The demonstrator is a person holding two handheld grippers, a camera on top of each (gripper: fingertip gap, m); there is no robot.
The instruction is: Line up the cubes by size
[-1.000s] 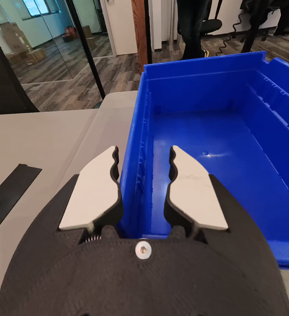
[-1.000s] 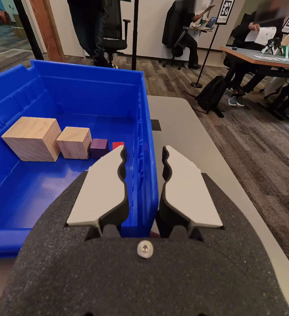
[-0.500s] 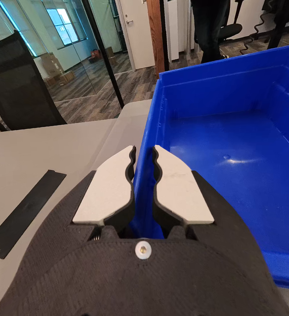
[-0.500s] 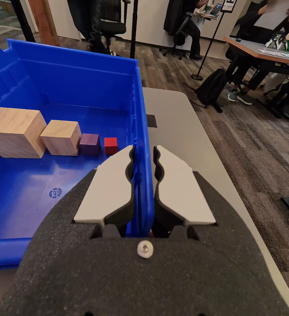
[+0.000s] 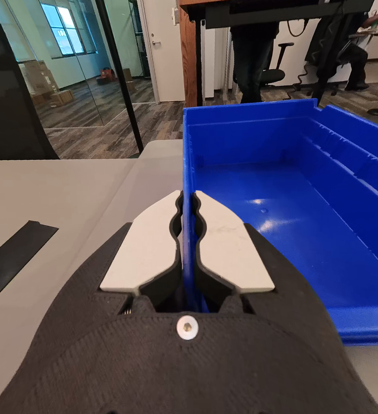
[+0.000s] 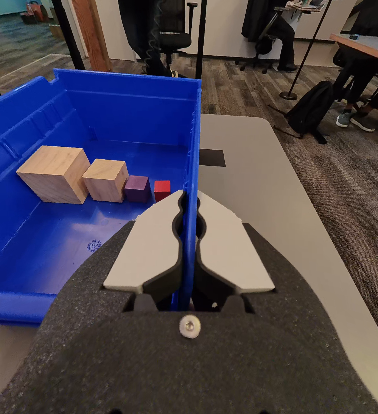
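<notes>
A blue plastic bin (image 6: 120,116) stands on a grey table (image 6: 261,201). In the right wrist view a row of cubes lies on its floor from left to right: a large wooden cube (image 6: 53,172), a smaller wooden cube (image 6: 105,179), a purple cube (image 6: 137,188) and a red cube (image 6: 161,189). My right gripper (image 6: 190,195) is shut on the bin's right side wall (image 6: 193,145). My left gripper (image 5: 187,195) is shut on the bin's left side wall (image 5: 186,156). The left wrist view shows only bare bin floor (image 5: 295,212).
Black tape strips lie on the table (image 5: 11,253) (image 6: 212,158). Past the table's far edge are a wooden post (image 5: 188,56), office chairs (image 6: 174,38), people's legs, a backpack (image 6: 308,112) and another desk (image 6: 367,44). Spacing between my two grippers at the tips: around 90 centimeters. About 15 centimeters separates my right fingertips from the smaller wooden cube (image 6: 105,179).
Both grippers closed from wide open onto the bin's two side walls. Both views tilted up a little, showing more of the room.
</notes>
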